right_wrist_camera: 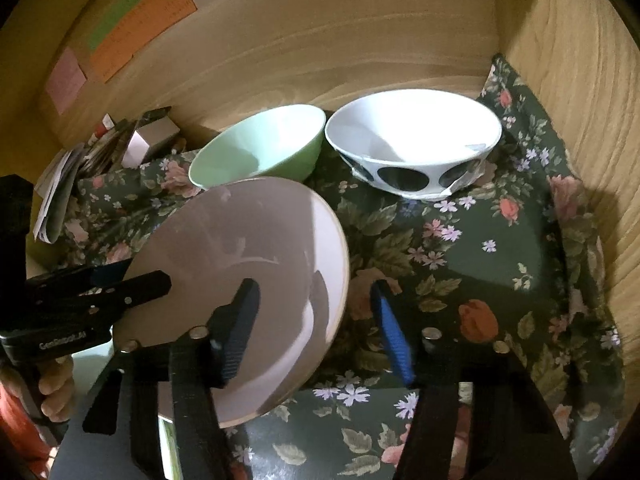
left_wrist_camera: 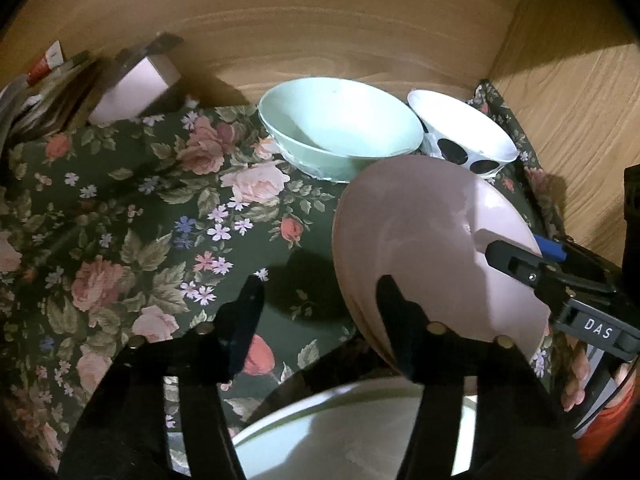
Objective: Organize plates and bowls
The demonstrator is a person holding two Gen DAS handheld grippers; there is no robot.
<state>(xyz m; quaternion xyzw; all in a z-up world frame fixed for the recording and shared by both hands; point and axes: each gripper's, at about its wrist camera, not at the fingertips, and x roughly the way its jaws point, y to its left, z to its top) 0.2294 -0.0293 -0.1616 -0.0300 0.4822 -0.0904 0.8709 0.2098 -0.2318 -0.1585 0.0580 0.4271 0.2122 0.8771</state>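
Plate work first: a pale pink round ceramic plate [left_wrist_camera: 432, 248] sits tilted at right of the left wrist view, over the dark green floral cloth [left_wrist_camera: 132, 208]. Left gripper [left_wrist_camera: 320, 300] straddles its near rim, one finger over the face, one outside; whether the pads press cannot be told. Right gripper [right_wrist_camera: 316, 312] likewise spans the plate's right edge in its own view, grip unclear. Behind, a mint green bowl [left_wrist_camera: 340, 128] stands beside a white bowl with black spots [left_wrist_camera: 464, 136], near the wooden wall [left_wrist_camera: 320, 20].

Two bowls [right_wrist_camera: 412, 140] behind plate [right_wrist_camera: 248, 280], seemingly on cloth [right_wrist_camera: 480, 260]
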